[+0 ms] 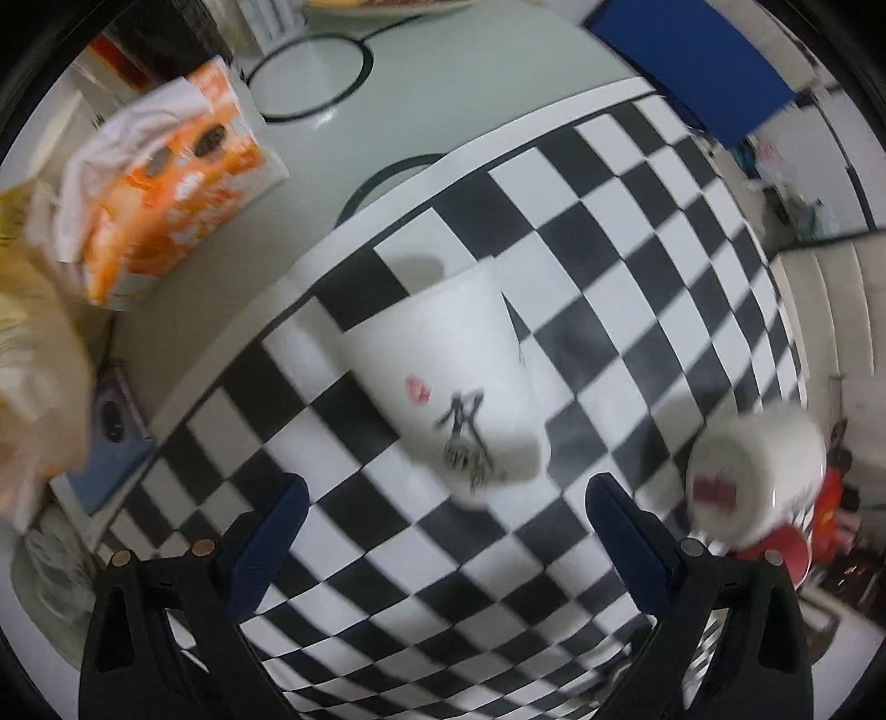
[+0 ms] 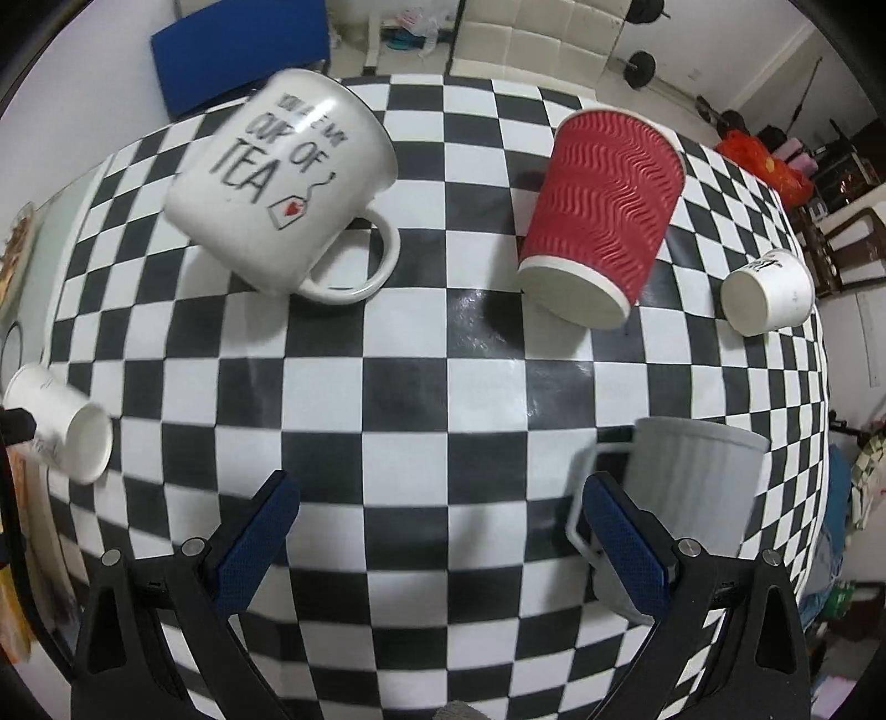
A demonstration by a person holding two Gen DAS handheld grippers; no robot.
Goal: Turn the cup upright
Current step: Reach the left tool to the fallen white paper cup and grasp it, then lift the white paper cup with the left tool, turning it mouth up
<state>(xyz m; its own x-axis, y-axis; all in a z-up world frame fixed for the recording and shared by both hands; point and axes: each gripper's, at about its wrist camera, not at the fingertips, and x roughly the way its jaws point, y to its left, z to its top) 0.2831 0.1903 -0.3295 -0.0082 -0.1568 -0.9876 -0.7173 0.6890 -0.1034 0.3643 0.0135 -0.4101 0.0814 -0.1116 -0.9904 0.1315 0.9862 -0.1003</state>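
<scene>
In the left wrist view a white paper cup (image 1: 459, 376) with black brush writing and a red stamp stands upside down on the checkered cloth (image 1: 637, 232), just ahead of my open, empty left gripper (image 1: 443, 498). The same cup shows in the right wrist view (image 2: 61, 426) at the far left. My right gripper (image 2: 443, 493) is open and empty over the cloth (image 2: 443, 387). A grey mug (image 2: 692, 487) stands upside down beside its right finger (image 2: 626, 543). A white "cup of tea" mug (image 2: 277, 188), a red ribbed paper cup (image 2: 603, 210) and a small white paper cup (image 2: 769, 293) are also upside down.
An orange tissue pack (image 1: 171, 194), a yellowish bag (image 1: 33, 354) and a blue notebook (image 1: 111, 465) lie off the cloth to the left. The white mug shows from its base (image 1: 753, 471) at the right. A blue board (image 2: 238, 50) stands behind the table.
</scene>
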